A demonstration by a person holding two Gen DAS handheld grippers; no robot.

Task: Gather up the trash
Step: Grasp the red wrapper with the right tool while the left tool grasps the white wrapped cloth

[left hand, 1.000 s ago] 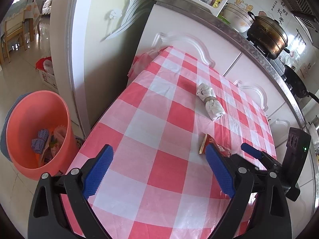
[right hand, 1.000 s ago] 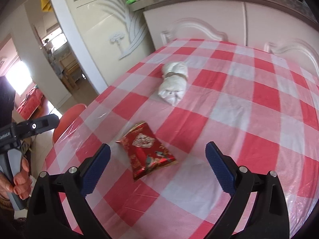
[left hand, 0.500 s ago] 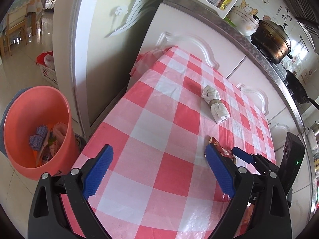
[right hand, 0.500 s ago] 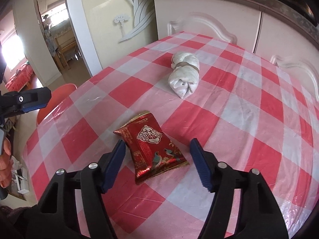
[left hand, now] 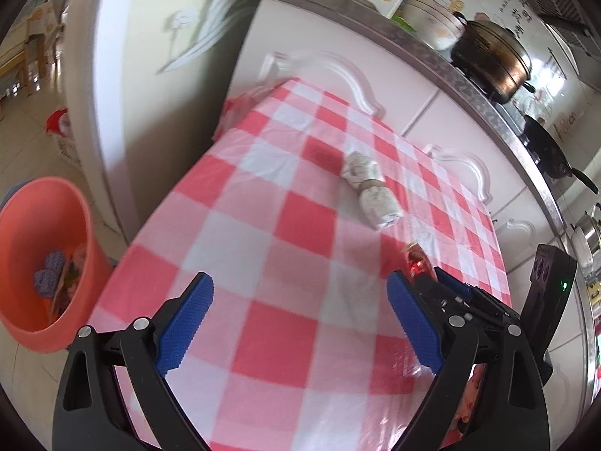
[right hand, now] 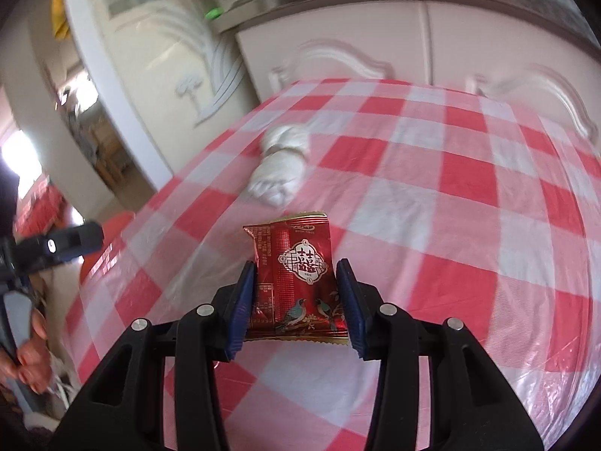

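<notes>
while lifted, wrapper [right hand: 296, 278] between right tongs [right hand: 296, 293]

The red snack packet [right hand: 296, 282] bears a white double-happiness character 囍.

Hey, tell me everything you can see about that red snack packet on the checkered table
The red snack packet is a small, flat, glossy foil pouch, crinkled, with gold crimped edges at top and bottom. Its face carries a white-framed emblem with Chinese characters, fine print down the left side, and two birds among flowers near the bottom. It sits between the blue pads of the right tool, whose jaws have just been closing and now press both its side edges. Whether it rests on the red-and-white checkered tablecloth I cannot tell.
</notes>
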